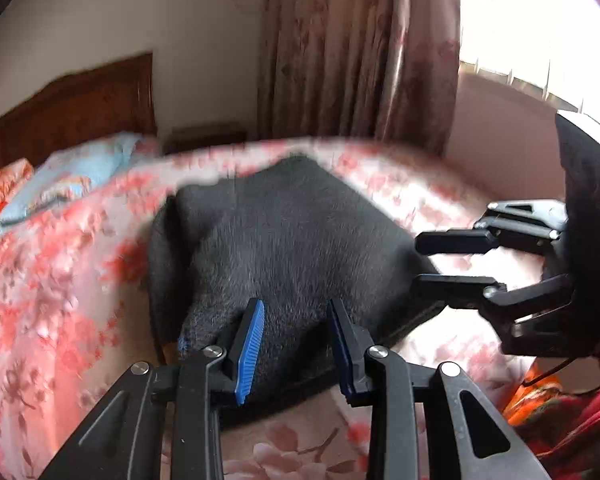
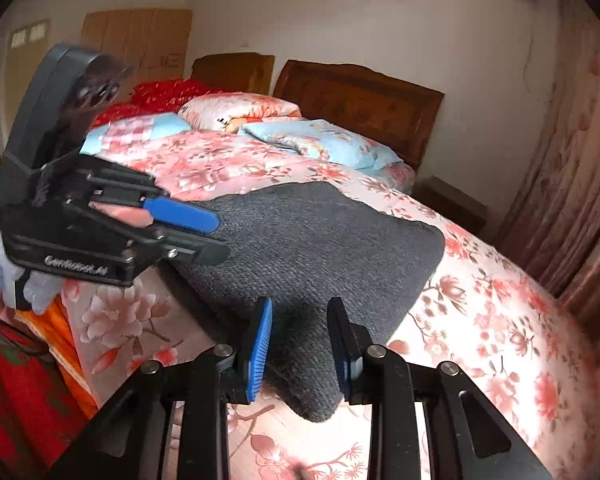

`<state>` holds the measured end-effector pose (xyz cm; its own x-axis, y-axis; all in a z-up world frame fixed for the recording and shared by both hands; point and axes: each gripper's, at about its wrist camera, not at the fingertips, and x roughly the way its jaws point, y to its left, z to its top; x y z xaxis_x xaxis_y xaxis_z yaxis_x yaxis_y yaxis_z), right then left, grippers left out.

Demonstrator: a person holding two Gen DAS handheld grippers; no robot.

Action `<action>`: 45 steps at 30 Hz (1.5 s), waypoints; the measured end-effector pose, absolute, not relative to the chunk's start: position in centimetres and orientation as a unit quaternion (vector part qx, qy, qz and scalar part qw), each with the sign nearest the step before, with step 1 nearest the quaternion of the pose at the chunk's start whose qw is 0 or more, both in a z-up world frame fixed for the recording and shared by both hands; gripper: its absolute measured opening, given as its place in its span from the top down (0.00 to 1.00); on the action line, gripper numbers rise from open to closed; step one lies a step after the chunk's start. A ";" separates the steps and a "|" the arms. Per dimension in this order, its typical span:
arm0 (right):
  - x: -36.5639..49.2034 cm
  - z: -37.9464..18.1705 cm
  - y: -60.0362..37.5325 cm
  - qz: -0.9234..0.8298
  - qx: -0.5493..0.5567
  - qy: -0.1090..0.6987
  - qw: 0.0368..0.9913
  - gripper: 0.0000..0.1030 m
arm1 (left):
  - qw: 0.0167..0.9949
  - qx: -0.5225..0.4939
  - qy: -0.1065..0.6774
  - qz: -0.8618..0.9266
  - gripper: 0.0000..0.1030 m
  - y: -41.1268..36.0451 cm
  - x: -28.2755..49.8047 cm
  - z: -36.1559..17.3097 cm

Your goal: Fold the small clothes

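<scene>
- You are working on a bed covered by a pink floral quilt [image 2: 480, 312], with a wooden headboard [image 2: 360, 92] against the pale wall at its far end
- Pillows in pale blue and floral covers [image 2: 320, 136] lie by the headboard, and a red fuzzy blanket [image 2: 168, 92] shows behind them
- A patterned curtain [image 1: 360, 48] hangs beside the bright window on the bed's far side, with a low nightstand [image 2: 452, 200] between bed and curtain
- The dark grey knitted garment [image 2: 320, 240] lies spread on the quilt, near the bed's near edge
- Your left gripper [image 1: 296, 344] has a raised fold of the garment between its blue pads; its jaws stand only partly apart and look closed on the cloth
- Your right gripper [image 2: 300, 344] likewise has a pulled-up corner of the garment pinched between its pads
- From the right wrist view the left gripper [image 2: 216, 236] sits at the garment's left edge; from the left wrist view the right gripper [image 1: 420, 260] sits at its right edge
- Bare quilt lies open beyond the garment toward the pillows and on the curtain side
- Red and orange fabric [image 2: 28, 380] crowds the near left corner below the bed's edge
</scene>
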<state>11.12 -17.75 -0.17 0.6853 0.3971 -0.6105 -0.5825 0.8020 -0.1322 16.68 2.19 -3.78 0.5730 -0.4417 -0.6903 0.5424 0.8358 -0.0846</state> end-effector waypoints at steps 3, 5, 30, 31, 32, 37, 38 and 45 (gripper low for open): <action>11.3 -2.0 -18.4 0.280 -0.140 0.308 0.898 0.85 | 0.884 0.077 0.365 -0.282 0.68 2.1 16.5 -4.6; 11.2 -1.7 -18.3 0.279 -0.141 0.314 0.896 0.75 | 0.880 0.087 0.371 -0.283 0.68 1.9 16.6 -3.8; 24.8 0.7 -19.7 0.232 -0.081 0.294 0.924 0.00 | 0.903 0.024 0.370 -0.219 0.67 0.7 26.8 -3.7; 25.6 0.6 -19.8 0.233 -0.075 0.294 0.924 0.00 | 0.902 0.022 0.369 -0.221 0.67 0.7 26.8 -3.7; 26.9 0.0 -19.8 0.236 -0.069 0.304 0.920 0.00 | 0.902 0.019 0.370 -0.223 0.67 0.8 27.1 -3.8; 31.1 -3.0 -20.7 0.242 -0.020 0.372 0.896 0.00 | 0.901 0.010 0.369 -0.228 0.67 1.1 27.2 -3.9; 31.3 -3.2 -21.0 0.242 -0.005 0.378 0.893 0.00 | 0.901 0.010 0.368 -0.228 0.67 1.1 27.2 -3.9; 29.2 -1.4 -20.9 0.216 -0.004 0.329 0.919 0.00 | 0.902 0.009 0.366 -0.229 0.67 1.2 27.2 -4.0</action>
<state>29.16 -20.85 -1.38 0.6906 0.3942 -0.6063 -0.3991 0.9069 0.1351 27.18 1.18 -4.03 0.6280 -0.4062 -0.6638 0.4191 0.8952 -0.1513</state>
